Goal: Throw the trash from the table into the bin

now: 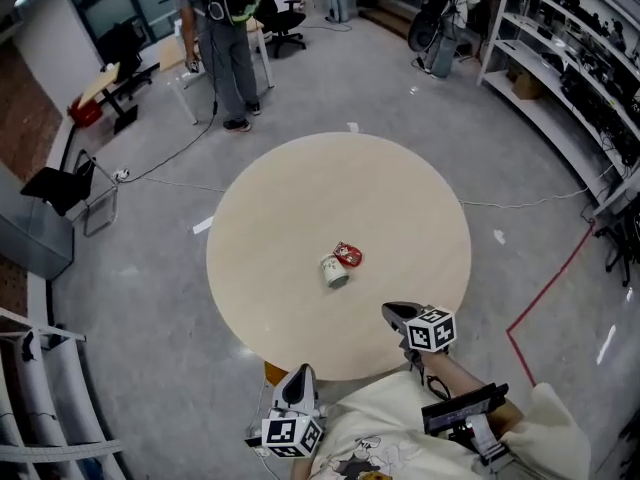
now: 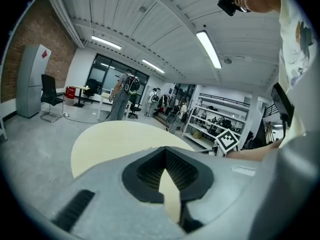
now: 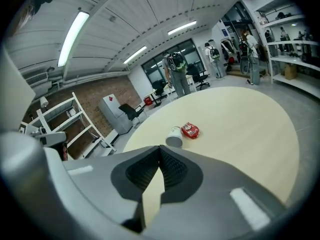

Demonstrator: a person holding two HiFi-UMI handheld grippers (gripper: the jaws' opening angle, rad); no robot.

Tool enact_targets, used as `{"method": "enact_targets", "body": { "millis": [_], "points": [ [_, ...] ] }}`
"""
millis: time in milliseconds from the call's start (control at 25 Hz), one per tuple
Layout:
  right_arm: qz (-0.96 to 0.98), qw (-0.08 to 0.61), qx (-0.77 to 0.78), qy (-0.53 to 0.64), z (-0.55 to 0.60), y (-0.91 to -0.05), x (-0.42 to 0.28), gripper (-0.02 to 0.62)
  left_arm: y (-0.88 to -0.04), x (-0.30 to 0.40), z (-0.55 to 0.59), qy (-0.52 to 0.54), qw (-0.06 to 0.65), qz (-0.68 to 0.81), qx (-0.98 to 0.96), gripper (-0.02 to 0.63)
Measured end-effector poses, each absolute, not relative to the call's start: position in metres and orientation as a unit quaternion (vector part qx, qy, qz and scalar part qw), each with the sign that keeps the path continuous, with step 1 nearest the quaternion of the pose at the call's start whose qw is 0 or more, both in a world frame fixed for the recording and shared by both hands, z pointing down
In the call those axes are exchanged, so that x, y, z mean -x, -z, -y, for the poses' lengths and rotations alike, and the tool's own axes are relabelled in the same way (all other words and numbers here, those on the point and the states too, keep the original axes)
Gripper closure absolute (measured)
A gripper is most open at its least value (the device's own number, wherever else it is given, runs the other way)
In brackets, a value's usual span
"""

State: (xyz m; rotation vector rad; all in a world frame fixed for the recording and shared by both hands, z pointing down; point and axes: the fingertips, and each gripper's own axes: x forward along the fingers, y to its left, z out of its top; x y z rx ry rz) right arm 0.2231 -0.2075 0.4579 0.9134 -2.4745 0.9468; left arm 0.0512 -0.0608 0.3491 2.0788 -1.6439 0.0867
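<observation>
A white paper cup (image 1: 334,270) lies on its side near the middle of the round beige table (image 1: 300,198), touching a crumpled red wrapper (image 1: 348,255) just beyond it. My right gripper (image 1: 390,310) is over the table's near right part, short of the cup, shut and empty. In the right gripper view the cup (image 3: 174,137) and the wrapper (image 3: 190,130) lie ahead of the shut jaws of the right gripper (image 3: 160,148). My left gripper (image 1: 303,370) is at the table's near edge, jaws together, holding nothing. The left gripper (image 2: 165,149) looks across the bare tabletop (image 2: 110,139).
A person (image 1: 228,38) stands on the grey floor beyond the table. A black chair (image 1: 65,186) is at the left and shelving (image 1: 580,78) runs along the right wall. A red line (image 1: 545,288) and a thin cable (image 1: 520,205) cross the floor at the right.
</observation>
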Motion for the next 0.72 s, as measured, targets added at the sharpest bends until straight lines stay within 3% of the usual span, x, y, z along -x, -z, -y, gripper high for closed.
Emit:
{"method": "enact_targets", "body": {
  "millis": [640,720],
  "points": [
    [0.890,0.202,-0.285,-0.291,0.260,-0.488,-0.291,0.589,-0.362,-0.125,0.105,-0.016,0.261,0.638,-0.725,0.600],
    [0.898,0.206,-0.282,-0.267,0.278,-0.484,-0.284,0.567,-0.358,-0.121,0.115,-0.006,0.253,0.643,-0.722,0.601]
  ]
}}
